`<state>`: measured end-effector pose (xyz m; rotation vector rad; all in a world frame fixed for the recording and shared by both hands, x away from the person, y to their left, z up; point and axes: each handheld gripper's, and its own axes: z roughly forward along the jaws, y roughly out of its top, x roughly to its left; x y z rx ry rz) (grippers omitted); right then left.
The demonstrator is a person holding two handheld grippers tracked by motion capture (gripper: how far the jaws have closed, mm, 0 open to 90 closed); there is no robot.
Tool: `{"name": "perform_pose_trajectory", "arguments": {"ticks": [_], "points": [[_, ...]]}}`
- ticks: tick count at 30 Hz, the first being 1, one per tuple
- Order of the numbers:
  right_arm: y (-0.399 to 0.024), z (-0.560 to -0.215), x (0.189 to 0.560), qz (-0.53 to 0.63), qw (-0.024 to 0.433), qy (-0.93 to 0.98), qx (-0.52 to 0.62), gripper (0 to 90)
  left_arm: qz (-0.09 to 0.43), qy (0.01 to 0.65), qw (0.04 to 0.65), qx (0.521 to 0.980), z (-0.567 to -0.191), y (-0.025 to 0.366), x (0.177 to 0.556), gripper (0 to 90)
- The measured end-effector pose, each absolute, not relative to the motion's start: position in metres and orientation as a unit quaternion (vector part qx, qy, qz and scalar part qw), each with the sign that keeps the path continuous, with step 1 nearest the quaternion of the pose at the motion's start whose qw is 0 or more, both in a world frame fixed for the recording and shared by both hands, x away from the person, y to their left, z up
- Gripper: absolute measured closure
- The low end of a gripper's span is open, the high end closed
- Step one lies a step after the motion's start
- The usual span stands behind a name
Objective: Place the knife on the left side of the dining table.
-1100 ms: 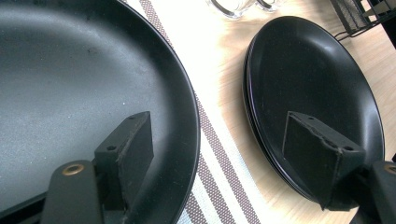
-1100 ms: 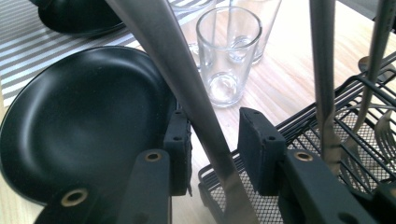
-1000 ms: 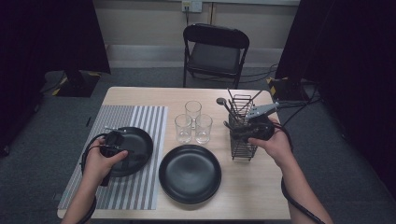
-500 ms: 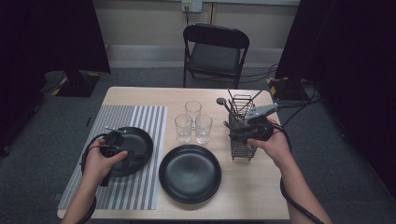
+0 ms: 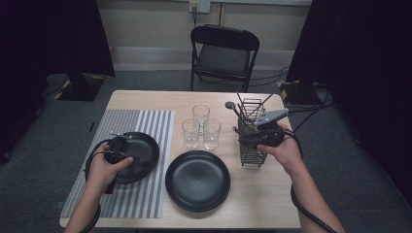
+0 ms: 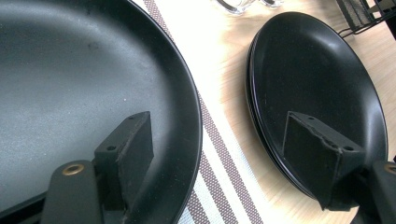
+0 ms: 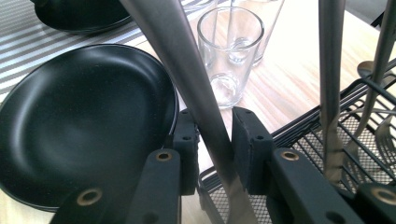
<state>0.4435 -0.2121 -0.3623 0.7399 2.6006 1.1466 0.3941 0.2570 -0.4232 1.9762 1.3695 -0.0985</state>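
Two claws are in use: my right claw (image 7: 214, 144), jaws just closing, pinches a steel utensil handle (image 7: 187, 70) standing in the wire caddy (image 5: 252, 141); my left claw (image 6: 224, 154) stands spread over the black plate's (image 6: 70, 70) rim.

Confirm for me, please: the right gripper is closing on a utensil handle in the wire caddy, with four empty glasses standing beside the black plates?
Not quite: there are three glasses, not four, as the high view shows. The rest holds: the right gripper has been closing on a utensil handle in the wire caddy, beside the black plates.
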Motion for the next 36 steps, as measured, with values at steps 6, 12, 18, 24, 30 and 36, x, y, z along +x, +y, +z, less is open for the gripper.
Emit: {"name": "perform_pose_trajectory", "arguments": {"ticks": [6,12,18,24,30,36], "points": [[-0.213,-0.361,0.442,0.385,0.106,0.883,0.246,73.0,-0.039,0.530,0.358,0.767,-0.424,0.258,0.395,24.3],[-0.216,-0.360,0.442,0.391,0.115,0.877,0.253,73.8,-0.038,0.531,0.359,0.767,-0.423,0.258,0.394,24.3],[-0.220,-0.358,0.441,0.395,0.125,0.873,0.259,74.8,-0.035,0.530,0.359,0.767,-0.422,0.258,0.394,24.3],[-0.227,-0.355,0.441,0.401,0.136,0.864,0.272,75.9,-0.035,0.532,0.357,0.767,-0.422,0.258,0.394,24.2],[-0.235,-0.348,0.439,0.411,0.152,0.852,0.288,80.1,-0.035,0.531,0.357,0.768,-0.422,0.258,0.394,24.2],[-0.241,-0.346,0.438,0.409,0.163,0.847,0.297,81.1,-0.036,0.530,0.354,0.770,-0.422,0.258,0.394,24.2]]}}
